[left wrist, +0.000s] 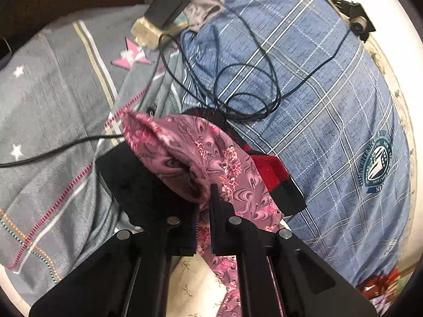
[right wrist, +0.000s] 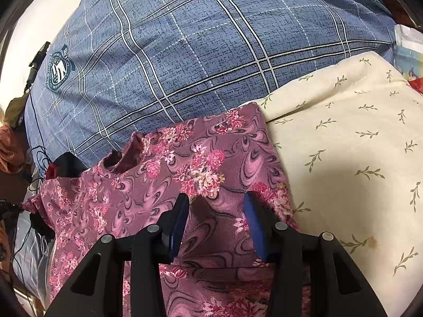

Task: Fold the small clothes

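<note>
A small pink-purple floral garment (right wrist: 185, 174) lies spread on the cream leaf-print sheet (right wrist: 357, 145), its neck opening toward the far left. My right gripper (right wrist: 215, 206) is open and hovers over the garment's near middle, blue pads on either side of the cloth. In the left wrist view my left gripper (left wrist: 205, 198) is shut on a bunched edge of the same garment (left wrist: 185, 153) and holds it lifted. Black and red clothing (left wrist: 267, 169) lies under the garment.
A large blue plaid pillow (right wrist: 198, 52) lies just behind the garment. A black cable (left wrist: 246, 89) loops over the pillow in the left wrist view. A grey star-print blanket (left wrist: 53, 105) lies to the left, with a black box (left wrist: 166, 5) at the back.
</note>
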Action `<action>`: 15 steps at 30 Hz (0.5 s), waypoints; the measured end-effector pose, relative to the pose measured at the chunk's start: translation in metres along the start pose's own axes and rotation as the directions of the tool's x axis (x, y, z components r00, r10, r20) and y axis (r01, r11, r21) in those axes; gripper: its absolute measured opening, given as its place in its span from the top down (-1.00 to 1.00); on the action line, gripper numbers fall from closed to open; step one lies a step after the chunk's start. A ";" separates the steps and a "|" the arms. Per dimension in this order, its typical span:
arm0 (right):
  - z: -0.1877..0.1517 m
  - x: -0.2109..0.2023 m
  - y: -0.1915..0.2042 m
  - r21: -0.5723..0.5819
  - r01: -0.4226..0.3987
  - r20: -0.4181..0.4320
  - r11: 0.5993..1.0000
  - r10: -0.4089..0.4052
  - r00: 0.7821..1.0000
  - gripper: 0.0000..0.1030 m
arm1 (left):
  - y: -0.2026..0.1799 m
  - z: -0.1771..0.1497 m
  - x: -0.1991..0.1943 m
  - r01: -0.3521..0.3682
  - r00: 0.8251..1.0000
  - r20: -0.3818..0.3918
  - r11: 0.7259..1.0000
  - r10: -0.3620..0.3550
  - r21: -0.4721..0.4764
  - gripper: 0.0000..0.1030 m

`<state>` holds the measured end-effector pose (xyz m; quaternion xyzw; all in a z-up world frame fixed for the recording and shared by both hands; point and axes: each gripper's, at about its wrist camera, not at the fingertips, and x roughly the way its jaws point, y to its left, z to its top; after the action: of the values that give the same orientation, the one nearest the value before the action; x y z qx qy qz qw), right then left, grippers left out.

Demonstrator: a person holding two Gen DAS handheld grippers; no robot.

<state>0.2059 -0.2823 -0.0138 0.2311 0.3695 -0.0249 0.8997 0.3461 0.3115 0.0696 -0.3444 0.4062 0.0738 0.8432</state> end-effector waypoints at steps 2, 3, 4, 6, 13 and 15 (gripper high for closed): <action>0.000 0.000 -0.001 0.003 -0.004 0.001 1.000 0.004 1.000 0.12 | 0.004 0.002 0.009 0.010 1.000 -0.030 1.000 -0.010 -0.005 0.89; 0.000 0.000 -0.001 0.005 -0.006 0.001 1.000 0.006 1.000 0.12 | 0.005 0.003 0.012 -0.006 0.999 -0.034 1.000 0.006 -0.014 0.89; 0.000 0.000 -0.001 0.005 -0.005 0.001 1.000 0.005 1.000 0.12 | 0.006 0.003 0.015 -0.017 0.999 -0.033 1.000 0.016 -0.013 0.82; 0.000 0.000 -0.001 0.005 -0.005 0.001 1.000 0.005 1.000 0.12 | 0.011 0.003 0.022 -0.037 0.999 -0.035 0.999 0.037 -0.014 0.46; 0.000 0.000 -0.001 0.005 -0.007 0.000 1.000 0.007 1.000 0.10 | 0.025 0.002 0.037 -0.037 0.998 -0.061 0.998 0.033 -0.060 0.89; 0.001 -0.001 0.000 0.003 -0.005 0.000 1.000 0.005 1.000 0.09 | 0.023 -0.002 0.031 -0.031 0.998 -0.063 0.997 0.027 -0.072 0.89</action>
<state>0.2058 -0.2827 -0.0130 0.2333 0.3688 -0.0233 0.8994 0.3562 0.3228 0.0338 -0.3714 0.4340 0.0902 0.8158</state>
